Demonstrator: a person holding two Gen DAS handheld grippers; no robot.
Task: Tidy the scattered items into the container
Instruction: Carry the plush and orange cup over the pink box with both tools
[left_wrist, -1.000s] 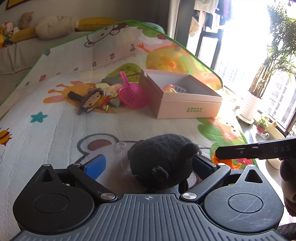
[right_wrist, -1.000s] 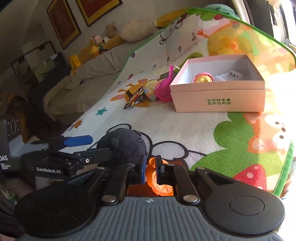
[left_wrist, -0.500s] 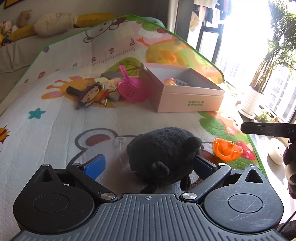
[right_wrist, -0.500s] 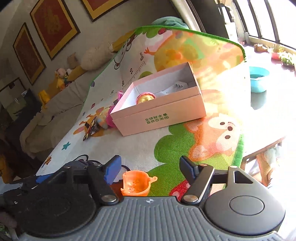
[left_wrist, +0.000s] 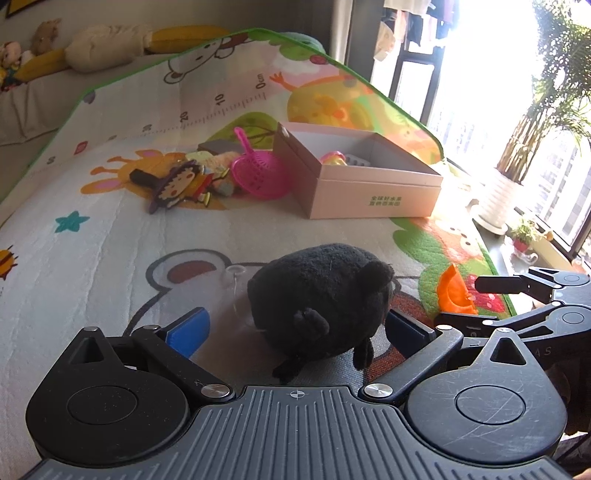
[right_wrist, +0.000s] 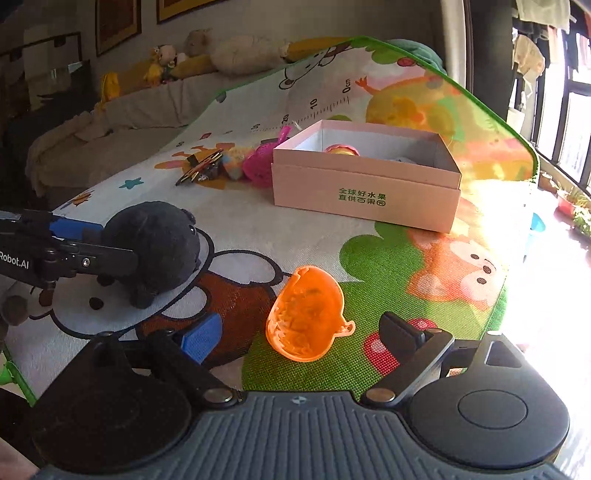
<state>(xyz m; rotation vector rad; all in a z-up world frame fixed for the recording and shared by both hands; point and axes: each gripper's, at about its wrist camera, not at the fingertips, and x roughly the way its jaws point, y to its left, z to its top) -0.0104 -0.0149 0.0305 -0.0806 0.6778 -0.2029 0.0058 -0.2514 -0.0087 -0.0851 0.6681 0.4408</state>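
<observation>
Toys lie all over a bright play mat (left_wrist: 110, 258) with bears, stars and a ruler drawn on it. The left gripper (left_wrist: 295, 328) has its fingers spread wide, one on each side of a black plush toy (left_wrist: 325, 295). The far finger looks to be touching the fur and the near one is apart from it, so the toy is not squeezed yet. It sits on the mat like that so the fingers can close on its soft belly.

The right gripper (right_wrist: 303, 336) is spread wide too, and holds nothing. An orange toy cup (right_wrist: 306, 314) lies tipped on its side between its fingers, resting on the mat. I think both grippers are lined up to grab.

The pink box (right_wrist: 365, 192) is where the toys go. It stands open farther up the mat, well apart from both grippers. A little yellow and pink toy (right_wrist: 341, 149) is in it already. Just beside the box are a pink scoop (left_wrist: 258, 177) and a flat doll (left_wrist: 177, 184), waiting.

Behind the mat is a sofa (right_wrist: 122, 107) with stuffed animals on top. Bright sun comes in from a big window (left_wrist: 480, 92), and a tall plant (left_wrist: 546, 92) stands there.
</observation>
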